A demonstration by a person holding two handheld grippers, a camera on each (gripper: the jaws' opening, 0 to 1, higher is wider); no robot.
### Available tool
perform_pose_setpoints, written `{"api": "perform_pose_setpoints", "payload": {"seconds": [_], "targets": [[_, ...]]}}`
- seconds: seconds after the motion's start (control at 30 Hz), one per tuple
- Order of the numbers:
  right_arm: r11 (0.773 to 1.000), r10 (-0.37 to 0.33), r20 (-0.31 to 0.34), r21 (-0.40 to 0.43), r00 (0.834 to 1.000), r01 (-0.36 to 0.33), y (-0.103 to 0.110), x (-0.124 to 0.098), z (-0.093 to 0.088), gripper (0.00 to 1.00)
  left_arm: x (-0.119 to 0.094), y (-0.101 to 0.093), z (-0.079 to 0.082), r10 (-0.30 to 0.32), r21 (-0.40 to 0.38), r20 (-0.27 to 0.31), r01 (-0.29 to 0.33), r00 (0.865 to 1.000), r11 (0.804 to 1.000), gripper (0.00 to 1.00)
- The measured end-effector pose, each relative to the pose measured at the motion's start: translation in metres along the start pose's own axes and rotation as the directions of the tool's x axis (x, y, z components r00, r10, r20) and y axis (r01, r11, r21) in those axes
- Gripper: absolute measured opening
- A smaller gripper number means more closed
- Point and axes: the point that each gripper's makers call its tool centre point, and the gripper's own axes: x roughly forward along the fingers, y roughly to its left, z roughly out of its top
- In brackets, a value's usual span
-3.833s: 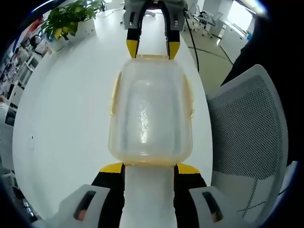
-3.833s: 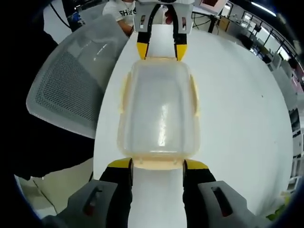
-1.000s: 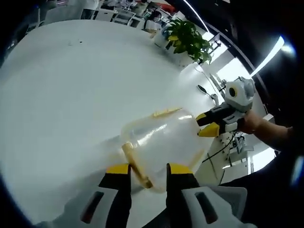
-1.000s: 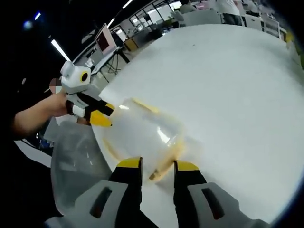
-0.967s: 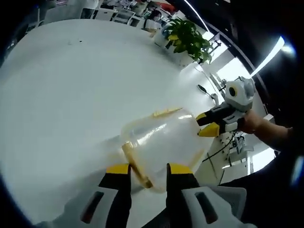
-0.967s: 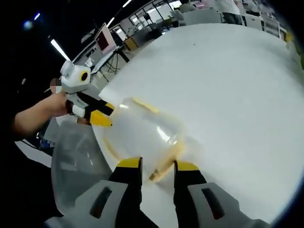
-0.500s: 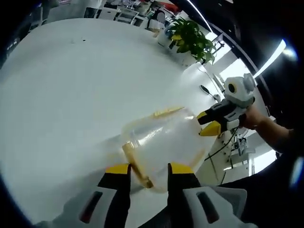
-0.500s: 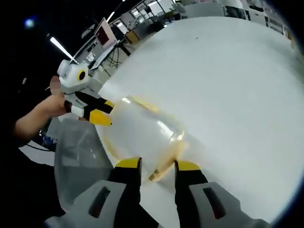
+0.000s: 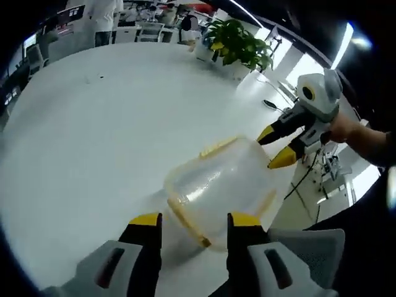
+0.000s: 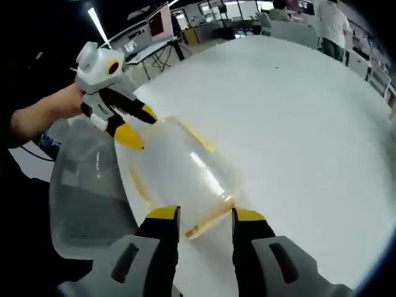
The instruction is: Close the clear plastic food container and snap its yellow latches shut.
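The clear plastic container (image 9: 216,182) lies on the white table (image 9: 86,136) with its lid on and yellow latches along its edges. One yellow latch (image 9: 187,218) runs across its near end, just in front of my left gripper (image 9: 195,221), whose jaws stand apart on either side of it. At the far end my right gripper (image 9: 275,147) is held by a hand, jaws apart, tips just off the container. In the right gripper view the container (image 10: 185,170) shows end-on, a latch (image 10: 207,221) lies before my right gripper (image 10: 204,216), and the left gripper (image 10: 133,127) hovers at the far end.
A grey mesh chair (image 10: 80,198) stands by the table edge, beside the container. A potted plant (image 9: 238,43) stands at the table's far side, with desks and people beyond. A black cable (image 9: 303,179) hangs past the table edge.
Both cameras have tilted and pulled back a little. The jaws of each gripper stand slightly wider than half a second ago, and the tips at the far ends are off the container.
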Motion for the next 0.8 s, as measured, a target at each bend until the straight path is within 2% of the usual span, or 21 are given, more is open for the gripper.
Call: {"api": "perform_pose_setpoints", "payload": {"seconds": [0.1, 0.17, 0.2, 0.23, 0.3, 0.33, 0.37, 0.5, 0.8], "targets": [[0.996, -0.026, 0.002, -0.08, 1.0, 0.026, -0.001, -0.001, 0.003, 0.34, -0.002, 0.0, 0.006, 0.048, 0.139, -0.009, -0.046, 0.999, 0.989, 0.37], [0.99, -0.012, 0.057, -0.14, 0.998, 0.02, 0.004, 0.0, 0.013, 0.39, -0.004, 0.0, 0.013, 0.088, 0.251, -0.002, -0.085, 0.996, 0.964, 0.33], [0.99, -0.003, 0.06, -0.141, 0.998, 0.011, 0.007, -0.001, 0.015, 0.38, -0.006, 0.0, 0.017, 0.104, 0.331, 0.0, -0.098, 0.995, 0.939, 0.28], [0.988, 0.006, 0.069, -0.152, 0.998, 0.004, 0.008, -0.001, 0.017, 0.36, -0.007, -0.002, 0.019, 0.101, 0.36, 0.001, -0.095, 0.995, 0.928, 0.26], [0.984, 0.029, 0.105, -0.179, 0.994, -0.01, 0.013, -0.002, 0.027, 0.32, -0.007, -0.01, 0.026, 0.069, 0.346, 0.038, -0.078, 0.997, 0.935, 0.27], [0.981, 0.041, 0.126, -0.196, 0.991, -0.015, 0.016, -0.003, 0.033, 0.32, -0.007, -0.017, 0.032, 0.033, 0.328, 0.063, -0.052, 0.997, 0.943, 0.27], [0.979, 0.06, 0.134, -0.204, 0.989, -0.032, 0.02, -0.002, 0.037, 0.32, -0.008, -0.02, 0.033, 0.024, 0.327, 0.062, -0.043, 0.998, 0.944, 0.26], [0.962, 0.106, 0.133, -0.264, 0.985, -0.068, 0.031, 0.003, 0.046, 0.31, -0.003, -0.027, 0.034, 0.021, 0.358, 0.056, -0.039, 0.998, 0.933, 0.26], [0.93, 0.146, 0.083, -0.352, 0.986, -0.108, 0.048, 0.018, 0.049, 0.29, 0.007, -0.052, 0.036, -0.022, 0.428, 0.044, 0.001, 0.999, 0.904, 0.24]]}}
